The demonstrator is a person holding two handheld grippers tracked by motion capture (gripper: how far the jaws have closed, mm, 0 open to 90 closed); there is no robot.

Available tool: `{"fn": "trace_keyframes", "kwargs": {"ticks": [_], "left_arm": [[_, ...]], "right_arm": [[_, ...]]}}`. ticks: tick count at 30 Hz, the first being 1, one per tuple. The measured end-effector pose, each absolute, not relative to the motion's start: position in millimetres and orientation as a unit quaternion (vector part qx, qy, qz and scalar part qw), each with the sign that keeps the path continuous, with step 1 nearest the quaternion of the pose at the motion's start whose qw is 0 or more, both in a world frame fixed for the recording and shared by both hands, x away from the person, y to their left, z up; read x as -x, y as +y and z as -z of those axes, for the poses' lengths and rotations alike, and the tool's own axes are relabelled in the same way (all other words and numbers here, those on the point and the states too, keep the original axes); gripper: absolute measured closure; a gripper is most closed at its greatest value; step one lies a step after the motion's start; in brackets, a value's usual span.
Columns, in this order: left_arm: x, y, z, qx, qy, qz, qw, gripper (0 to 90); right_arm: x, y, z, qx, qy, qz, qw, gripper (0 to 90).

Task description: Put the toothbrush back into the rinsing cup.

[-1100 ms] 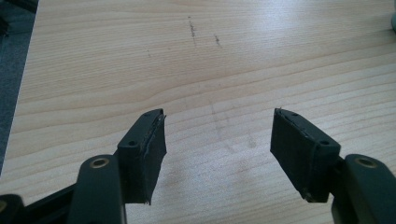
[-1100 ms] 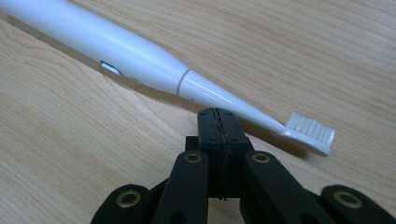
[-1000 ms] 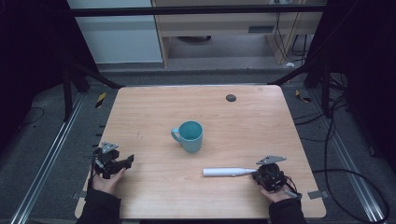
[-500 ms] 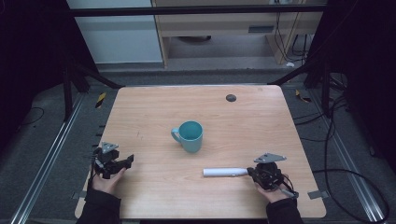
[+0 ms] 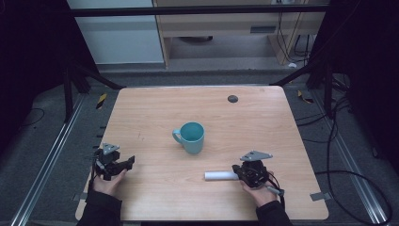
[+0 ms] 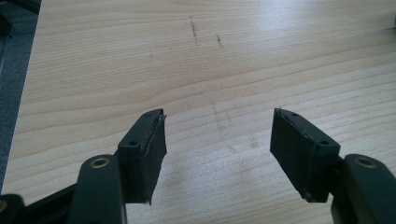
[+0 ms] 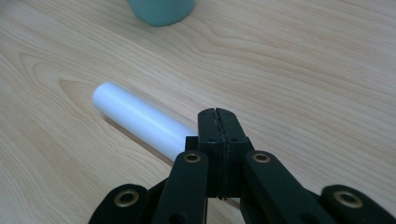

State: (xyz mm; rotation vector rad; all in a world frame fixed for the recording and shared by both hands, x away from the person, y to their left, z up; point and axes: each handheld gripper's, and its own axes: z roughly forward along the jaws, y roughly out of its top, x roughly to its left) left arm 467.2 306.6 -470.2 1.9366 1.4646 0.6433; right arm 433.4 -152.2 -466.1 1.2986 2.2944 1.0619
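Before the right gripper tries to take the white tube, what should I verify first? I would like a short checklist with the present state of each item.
1. Right gripper jaws open for the white tube: not ok, pads shut together.
2. Tube between the jaws: not ok, it lies beside them.
3. Teal mug upright, mouth free: ok.
4. Left gripper open, holding nothing: ok.
5. Tube flat on the table: ok.

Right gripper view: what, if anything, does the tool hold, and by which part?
Nothing that shows: the right tool is shut pad to pad; the white tube lies beside it, not between the pads.
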Motion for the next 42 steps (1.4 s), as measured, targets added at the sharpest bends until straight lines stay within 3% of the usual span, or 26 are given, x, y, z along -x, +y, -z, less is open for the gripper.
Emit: {"fn": "trace_keyframes", "kwargs": {"ticks": [15, 42], "left_arm": [[-467, 307, 470, -0.734, 0.555, -0.244, 0.308, 35.2], [-467, 307, 470, -0.734, 0.555, -0.244, 0.307, 35.2]], "right_arm": [[-449, -112, 477, -0.443, 0.803, -0.373, 0.139, 89.8], [-444, -105, 483, -0.43, 0.82, -0.355, 0.125, 89.6]]}}
